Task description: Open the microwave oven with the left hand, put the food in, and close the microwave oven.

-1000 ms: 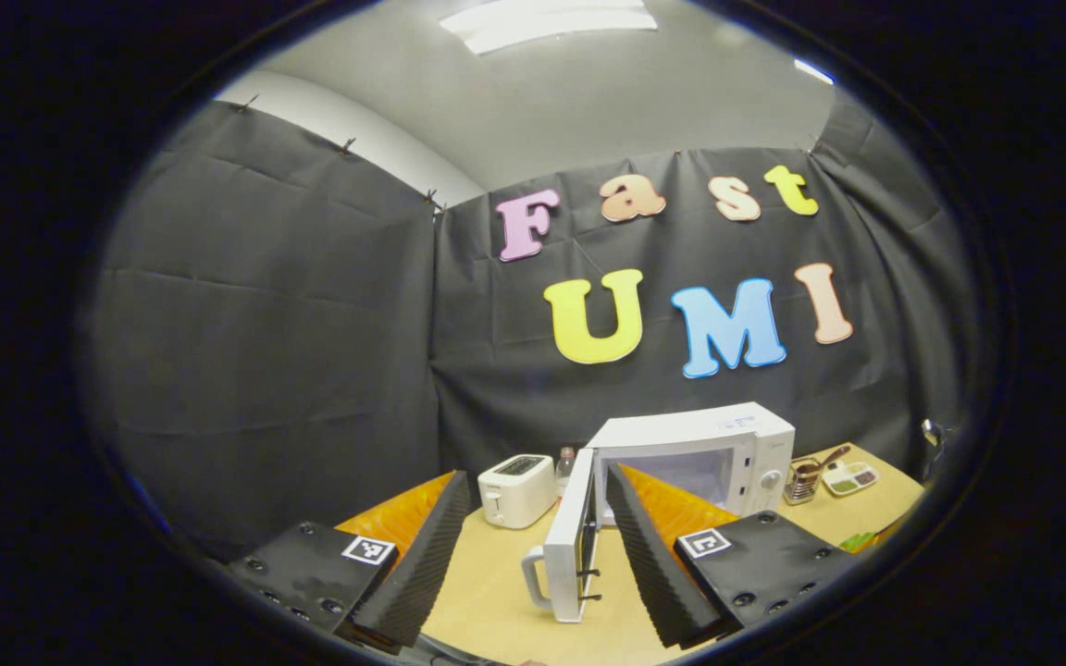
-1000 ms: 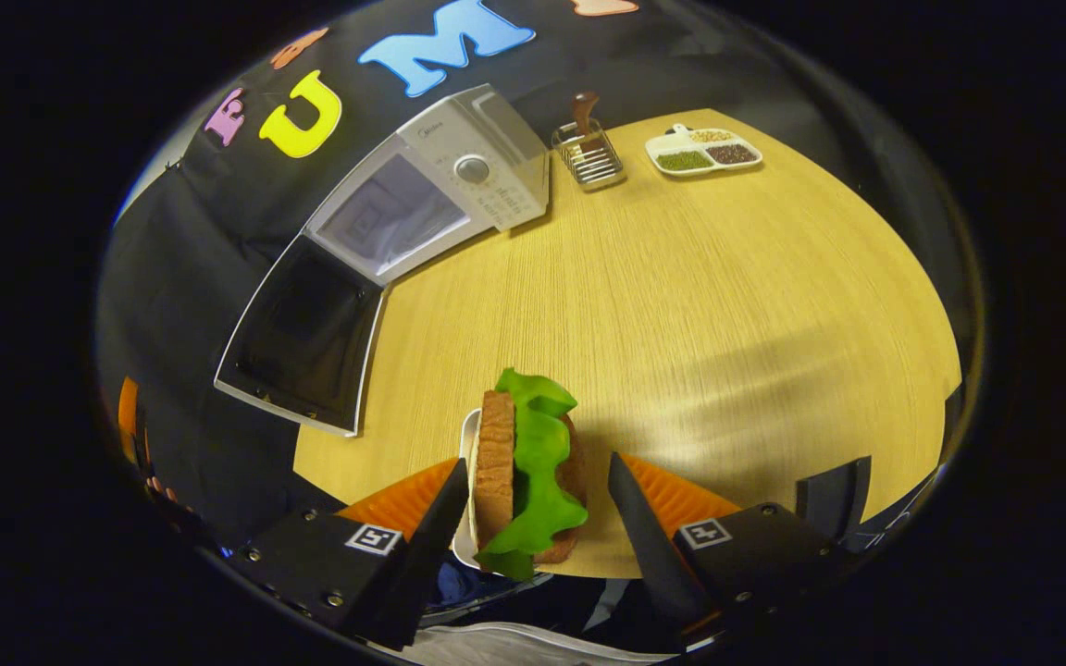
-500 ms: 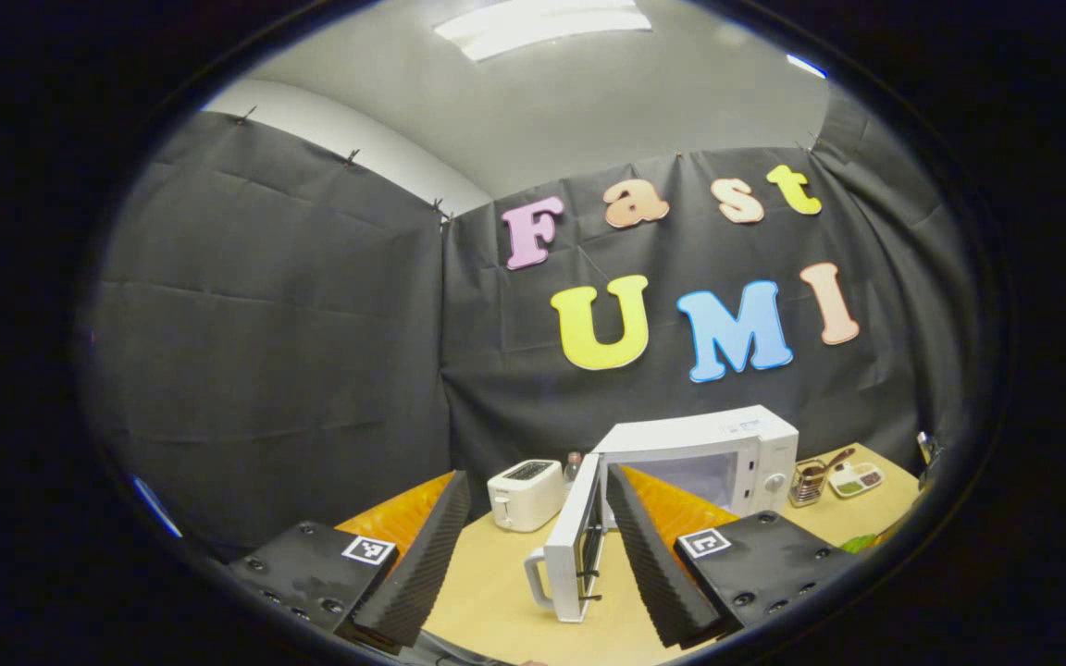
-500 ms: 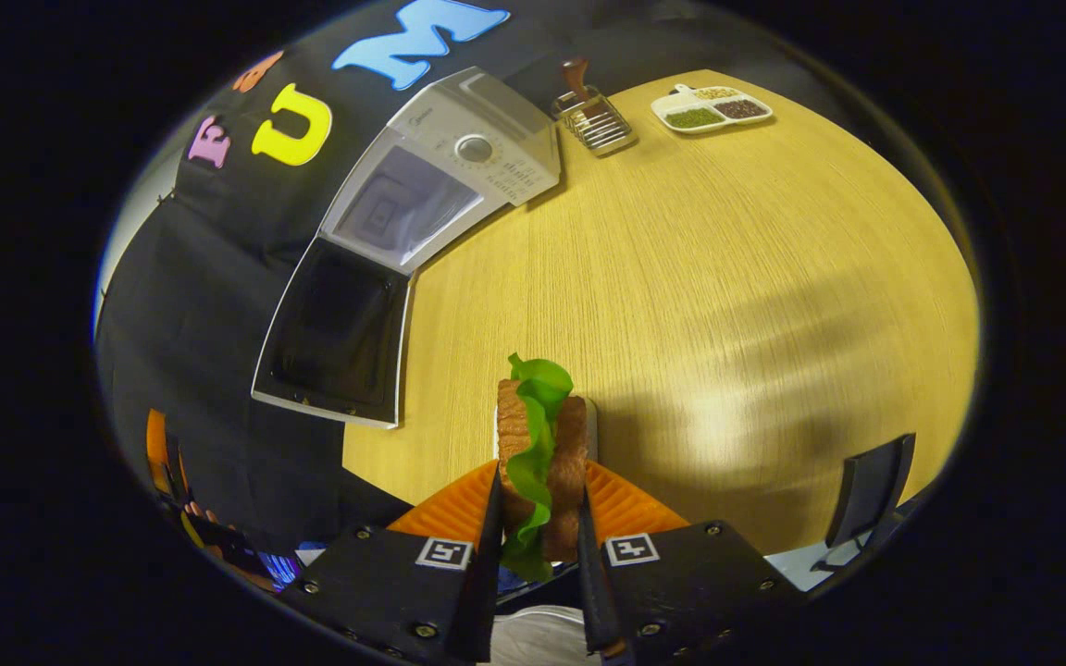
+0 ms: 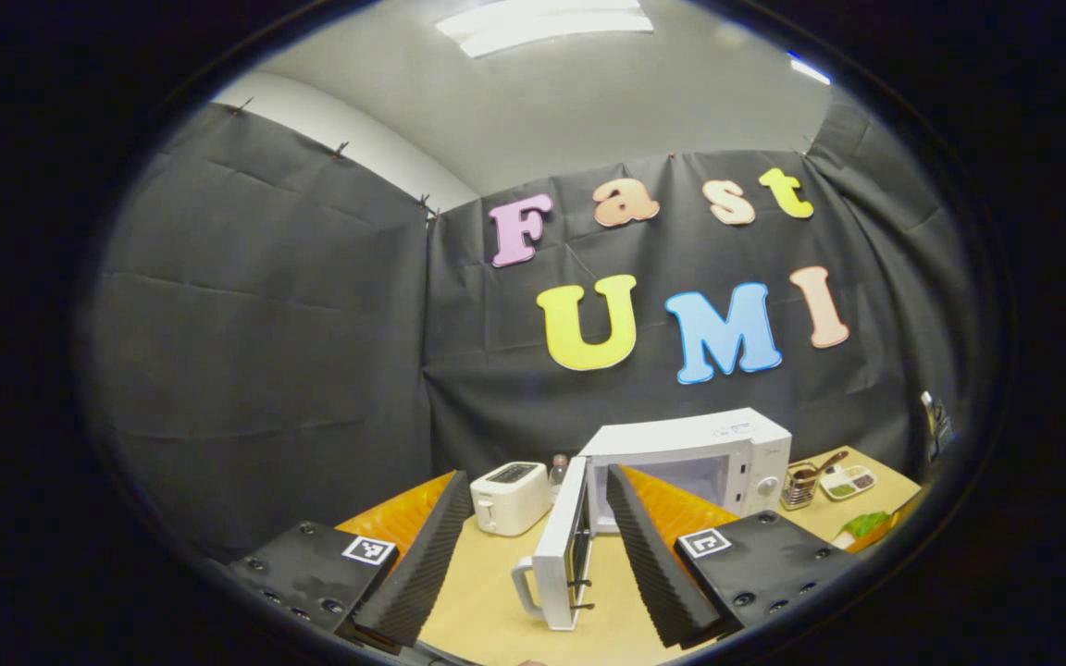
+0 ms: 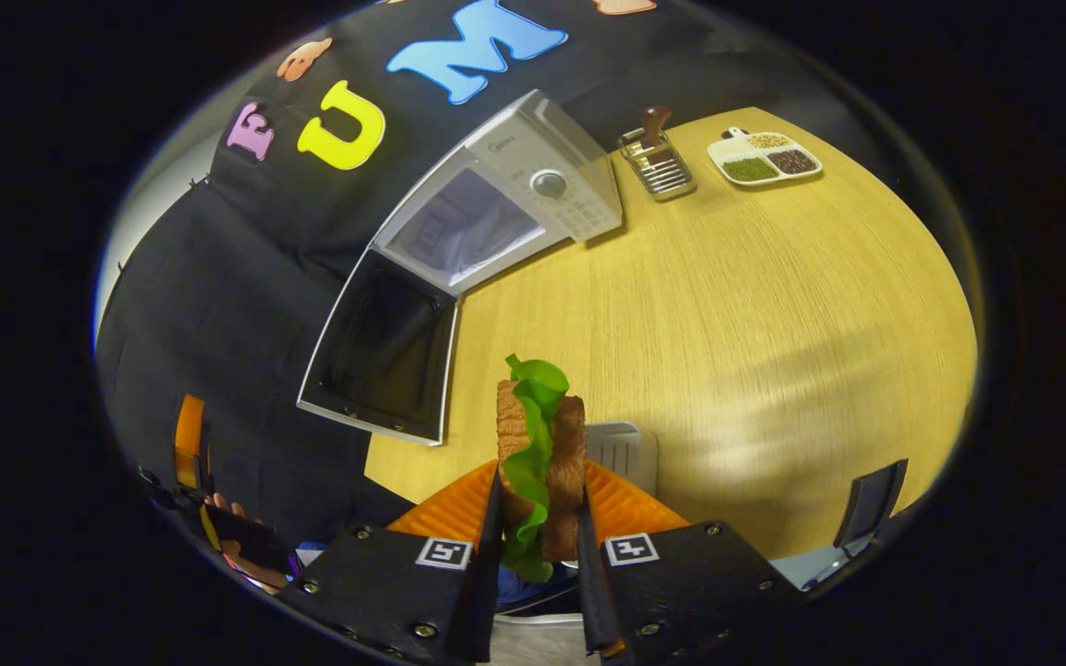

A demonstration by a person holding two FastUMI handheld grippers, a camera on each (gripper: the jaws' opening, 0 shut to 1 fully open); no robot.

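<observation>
Food: brown two-slice sandwich with a ruffled green lettuce leaf [image 6: 538,444], standing on edge. I read it as light and soft; the bread will give if I press harder, and the leaf can slide out of the stack.
Hold point: flat outer faces of the two slices, low on the stack, so the layers are pressed together. That is where I have it.
Right gripper [image 6: 537,564]: pinching the sandwich, one finger on each bread face, fingers nearly closed. It sits over the near edge of the light wooden table [image 6: 774,305], pointing far toward the oven, tilted steeply down.
Plate: small pale rectangular dish [image 6: 624,451] on the table just right of the sandwich. The sandwich looks clear of it; I cannot tell by how much.
Oven: white box-shaped microwave oven [image 5: 695,449] at the far left of the table, cavity exposed.
Door: white microwave door with dark window [image 6: 385,351], swung wide on its left hinge; its handle faces the near side.
Left gripper [image 5: 538,546]: fingers spread wide, holding nothing. Held back near me, roughly level, aimed at the door edge with the door seen between the fingers but well apart from them.
Judgement: opening done; the sandwich is off the table, not yet in the cavity. Carry it in gently.
</observation>
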